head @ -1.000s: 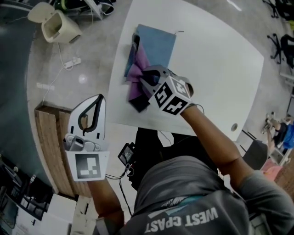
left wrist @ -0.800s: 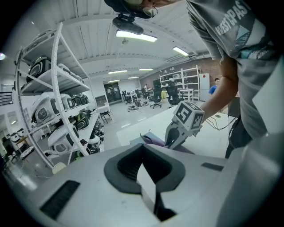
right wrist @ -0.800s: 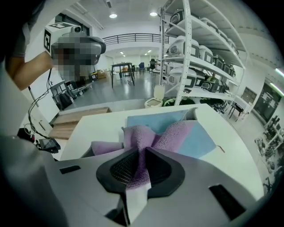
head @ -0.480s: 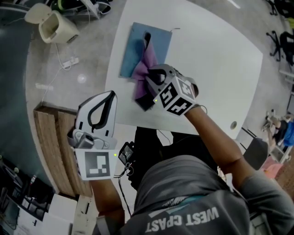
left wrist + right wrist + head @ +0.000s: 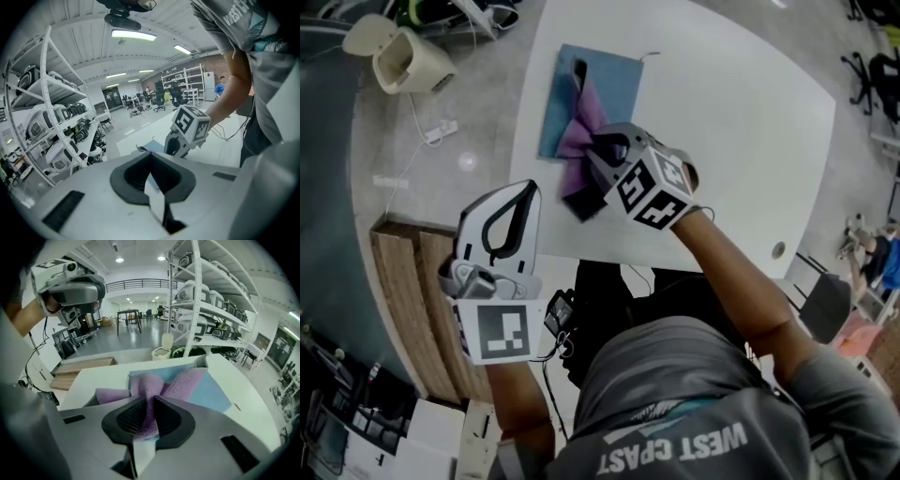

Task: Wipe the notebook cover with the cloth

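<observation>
On the white table [image 5: 722, 141], the right claw [image 5: 598, 173], clamped on the cloth [image 5: 581, 127], swings back toward the left edge across the notebook [image 5: 619, 80], so it's mid-wipe; the left claw [image 5: 525, 192] is shut, empty.

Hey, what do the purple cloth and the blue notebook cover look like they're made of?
The cloth looks like soft, fluffy fabric, probably microfiber or terry: its surface is nubby and it bunches into loose folds. The notebook has a smooth, flat, matte light blue cover, likely coated card or plastic, though which of the two can't be told.
</observation>
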Available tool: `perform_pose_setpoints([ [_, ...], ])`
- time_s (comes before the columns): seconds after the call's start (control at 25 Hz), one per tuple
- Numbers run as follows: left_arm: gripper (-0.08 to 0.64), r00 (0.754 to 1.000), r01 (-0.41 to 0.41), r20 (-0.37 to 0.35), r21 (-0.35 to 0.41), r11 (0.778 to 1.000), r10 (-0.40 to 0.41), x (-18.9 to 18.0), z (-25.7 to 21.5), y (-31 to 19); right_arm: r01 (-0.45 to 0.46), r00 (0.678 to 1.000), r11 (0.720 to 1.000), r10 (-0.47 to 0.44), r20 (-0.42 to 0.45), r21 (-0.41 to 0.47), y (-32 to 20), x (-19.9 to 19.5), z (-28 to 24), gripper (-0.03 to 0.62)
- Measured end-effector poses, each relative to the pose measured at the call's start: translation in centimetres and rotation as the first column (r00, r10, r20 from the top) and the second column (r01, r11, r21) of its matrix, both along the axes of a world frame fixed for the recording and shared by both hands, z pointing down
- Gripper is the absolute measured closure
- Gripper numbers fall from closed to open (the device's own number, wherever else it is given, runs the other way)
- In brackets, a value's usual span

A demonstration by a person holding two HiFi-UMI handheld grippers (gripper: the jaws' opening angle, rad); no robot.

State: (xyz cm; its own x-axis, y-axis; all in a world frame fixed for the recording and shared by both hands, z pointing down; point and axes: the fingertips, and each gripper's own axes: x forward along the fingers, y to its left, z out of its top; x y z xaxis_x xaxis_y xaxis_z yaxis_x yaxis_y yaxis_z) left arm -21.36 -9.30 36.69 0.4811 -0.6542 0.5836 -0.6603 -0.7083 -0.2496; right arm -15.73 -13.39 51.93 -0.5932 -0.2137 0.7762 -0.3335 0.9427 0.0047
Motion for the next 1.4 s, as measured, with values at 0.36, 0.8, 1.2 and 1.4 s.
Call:
perform_pose_setpoints([
  [0.36,0.560,1.000,-0.020,0.014,0.018,1.000,0.020,-0.1,0.2,-2.0,-0.070,0.997,0.998,0.069,-0.033,-0.002,-0.9,3.5,-0.1,0.520],
  [0.8,0.560,0.999,-0.002,0.043,0.027,1.000,0.001,-1.4,0.3,-3.4,0.018,0.999,1.000,-0.017,0.051,-0.007,-2.4,-3.6,-0.3,0.520],
  [1.2,0.560,0.999,-0.008,0.033,0.039,0.999,0.006,-1.3,0.2,-4.6,-0.147,0.988,0.989,0.146,-0.049,-0.011,-3.1,6.7,-0.5,0.520],
  [1.4,0.560,0.999,-0.014,0.034,0.031,0.999,0.013,-1.3,0.5,-4.8,-0.110,0.994,0.994,0.110,-0.020,-0.008,-4.2,2.9,-0.3,0.520],
])
